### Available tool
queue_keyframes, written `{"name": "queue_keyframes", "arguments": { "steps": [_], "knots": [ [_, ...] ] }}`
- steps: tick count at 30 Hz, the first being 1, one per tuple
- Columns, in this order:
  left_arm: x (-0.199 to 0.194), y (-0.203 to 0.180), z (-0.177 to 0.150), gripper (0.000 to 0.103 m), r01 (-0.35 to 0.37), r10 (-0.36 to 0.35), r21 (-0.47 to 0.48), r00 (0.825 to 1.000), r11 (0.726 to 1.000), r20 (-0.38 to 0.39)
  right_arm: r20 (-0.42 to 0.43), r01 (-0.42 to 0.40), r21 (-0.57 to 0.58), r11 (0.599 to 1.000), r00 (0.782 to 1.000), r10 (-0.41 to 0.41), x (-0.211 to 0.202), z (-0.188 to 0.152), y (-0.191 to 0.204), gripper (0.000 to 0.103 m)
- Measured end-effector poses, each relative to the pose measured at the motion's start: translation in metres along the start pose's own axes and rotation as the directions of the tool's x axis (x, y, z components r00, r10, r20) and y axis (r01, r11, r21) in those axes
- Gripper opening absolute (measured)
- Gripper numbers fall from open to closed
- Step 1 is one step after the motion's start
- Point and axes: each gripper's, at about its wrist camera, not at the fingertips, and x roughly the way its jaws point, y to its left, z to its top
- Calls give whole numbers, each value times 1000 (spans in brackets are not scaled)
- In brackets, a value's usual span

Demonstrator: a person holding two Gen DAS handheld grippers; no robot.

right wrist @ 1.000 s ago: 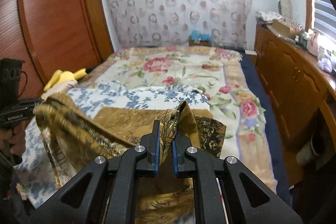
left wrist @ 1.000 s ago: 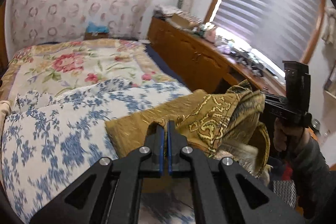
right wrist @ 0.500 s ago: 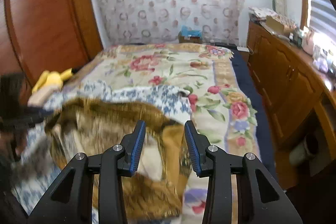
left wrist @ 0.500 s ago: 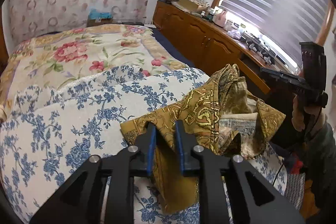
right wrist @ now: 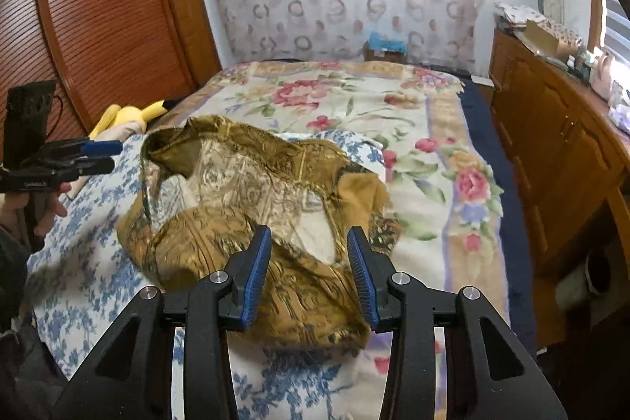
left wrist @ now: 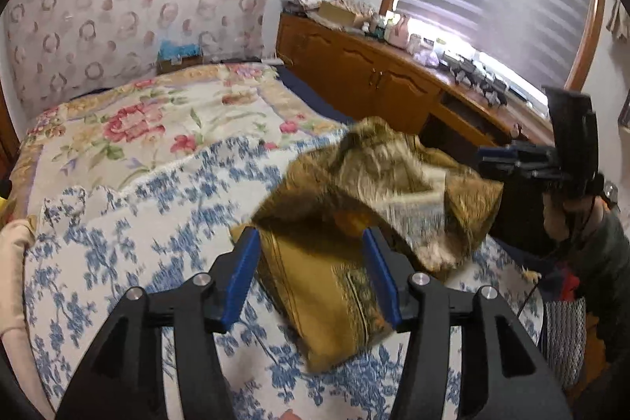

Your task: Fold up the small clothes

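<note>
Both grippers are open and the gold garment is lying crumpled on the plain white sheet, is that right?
Not quite. Both the left gripper and right gripper are open and the gold garment lies crumpled, but on a blue floral sheet, not plain white; the right wrist view shows it.

A shiny gold brocade cloth garment (right wrist: 252, 223) was seen crumpled on a matt blue-flowered woven bedspread (left wrist: 130, 243).

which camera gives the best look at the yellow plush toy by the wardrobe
The right wrist view: the yellow plush toy lies at the bed's far left edge. The left wrist view catches at most a yellow sliver at its left border.
</note>
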Motion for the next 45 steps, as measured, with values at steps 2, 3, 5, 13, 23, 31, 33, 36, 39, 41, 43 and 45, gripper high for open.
{"name": "queue_keyframes", "arguments": {
  "steps": [2,3,5,13,23,31,33,36,39,41,43,45],
  "knots": [
    [10,-2,-8,53,-6,6,10,999,1000,-33,-31,6,-16,1000,999,-6,8,-4,2,40],
    [13,-3,-11,53,-13,14,13,999,1000,-44,-49,1,-20,1000,999,-2,14,-3,2,40],
    [20,-3,-16,53,-26,27,12,997,1000,-68,-72,-5,-54,999,997,1,27,-4,6,40],
    [37,3,-23,53,-56,55,-2,993,998,-108,-44,20,-168,986,999,-28,46,13,7,0],
    [54,19,1,53,-137,136,-27,989,990,-51,50,289,88,953,955,-294,65,37,-46,0],
    [97,58,20,53,-162,149,-140,984,977,-96,-6,275,179,945,961,-278,66,21,-71,14],
    [103,63,20,53,-168,154,-153,983,974,-101,13,247,177,953,967,-253,53,22,-66,35],
    [105,66,18,53,-149,130,-177,985,973,-112,-11,154,166,974,988,-155,46,16,-57,63],
    [104,62,13,53,-141,121,-172,985,975,-120,-63,129,144,981,991,-121,56,6,-46,63],
    [105,59,9,53,-137,114,-172,984,976,-139,-91,131,141,981,989,-119,65,1,-44,63],
    [106,57,4,53,-128,101,-174,983,976,-153,-119,120,166,979,988,-101,75,-3,-47,63],
    [105,53,2,53,-134,111,-160,983,978,-147,-139,96,210,973,988,-67,81,-7,-51,63]
  ]
}}
